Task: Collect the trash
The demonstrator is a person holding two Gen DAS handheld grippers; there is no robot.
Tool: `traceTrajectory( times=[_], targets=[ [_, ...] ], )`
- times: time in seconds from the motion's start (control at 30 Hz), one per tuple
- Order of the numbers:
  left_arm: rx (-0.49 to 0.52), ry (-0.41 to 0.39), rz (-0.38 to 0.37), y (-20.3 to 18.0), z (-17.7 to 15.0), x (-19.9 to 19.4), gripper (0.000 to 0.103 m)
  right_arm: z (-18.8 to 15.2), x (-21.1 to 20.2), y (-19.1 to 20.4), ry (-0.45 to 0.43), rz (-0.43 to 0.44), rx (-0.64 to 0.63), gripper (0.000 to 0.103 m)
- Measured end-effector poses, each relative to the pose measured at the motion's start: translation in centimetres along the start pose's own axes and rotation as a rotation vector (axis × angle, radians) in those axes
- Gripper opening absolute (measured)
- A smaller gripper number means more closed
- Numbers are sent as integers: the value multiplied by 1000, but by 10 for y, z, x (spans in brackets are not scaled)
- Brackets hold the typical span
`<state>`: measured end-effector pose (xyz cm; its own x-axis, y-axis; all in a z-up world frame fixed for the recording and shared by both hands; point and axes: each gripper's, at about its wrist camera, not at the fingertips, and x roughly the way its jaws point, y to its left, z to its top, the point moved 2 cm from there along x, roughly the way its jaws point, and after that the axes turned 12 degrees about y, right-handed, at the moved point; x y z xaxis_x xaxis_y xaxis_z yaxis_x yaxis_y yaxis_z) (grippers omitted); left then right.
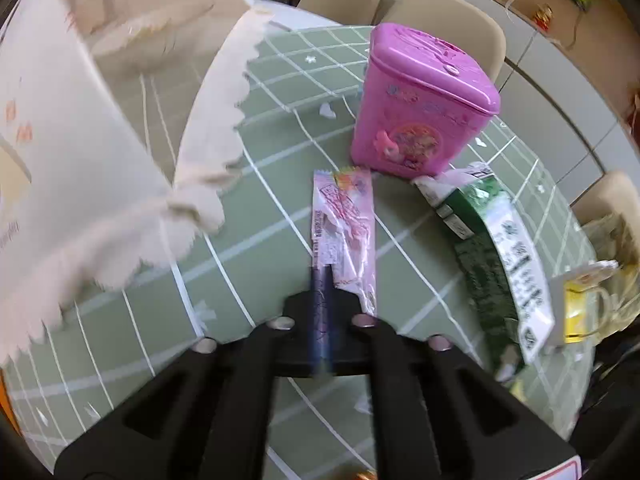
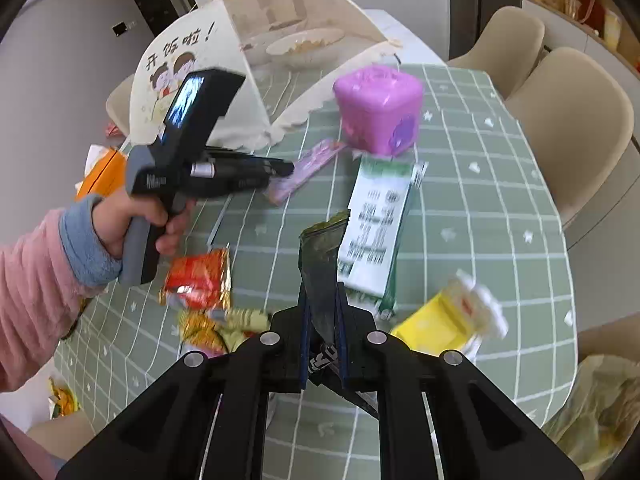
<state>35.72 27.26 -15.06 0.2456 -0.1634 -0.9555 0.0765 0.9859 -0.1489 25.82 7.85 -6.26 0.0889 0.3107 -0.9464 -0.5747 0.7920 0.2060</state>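
The left gripper has its jaws clamped on a pink wrapper above the green checked tabletop. The right gripper pinches a dark green wrapper beside the milk carton.

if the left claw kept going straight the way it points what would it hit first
Most likely the pink box. The left claw is shut on the pink wrapper, which stretches toward the box's base; depth is hard to judge, but nothing else sits between them.

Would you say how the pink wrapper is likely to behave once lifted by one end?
The pink wrapper looks thin and crinkled, so probably floppy and light. The left gripper pinches only its near end, so the far end likely droops. Its glossy film may slip.
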Motion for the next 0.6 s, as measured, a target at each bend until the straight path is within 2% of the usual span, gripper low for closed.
traceTrajectory(
  times=[0.13,0.27,0.37,0.43,0.47,0.5,0.57,0.6],
  targets=[
    [-31,-26,-14,-10,-23,-23,0,-18,6,2,17,21,11,12],
    [-68,-53,-69,-18,-56,-54,0,-33,18,3,51,24,8,12],
    [-87,-55,-84,-21,-78,-66,0,-40,28,1,69,33,6,12],
    [-96,-57,-81,-19,-84,-66,0,-43,31,-1,60,9,22,15],
    [-101,-59,-84,-17,-84,-65,0,-43,32,-2,50,-3,28,27],
    [-110,-59,-85,-15,-83,-63,1,-44,30,-2,29,3,34,44],
    [-124,-64,-78,-11,-77,-57,12,-47,27,-4,-2,31,41,47],
    [-120,-69,-67,-10,-73,-53,22,-49,27,-6,0,29,54,47]
  ],
)
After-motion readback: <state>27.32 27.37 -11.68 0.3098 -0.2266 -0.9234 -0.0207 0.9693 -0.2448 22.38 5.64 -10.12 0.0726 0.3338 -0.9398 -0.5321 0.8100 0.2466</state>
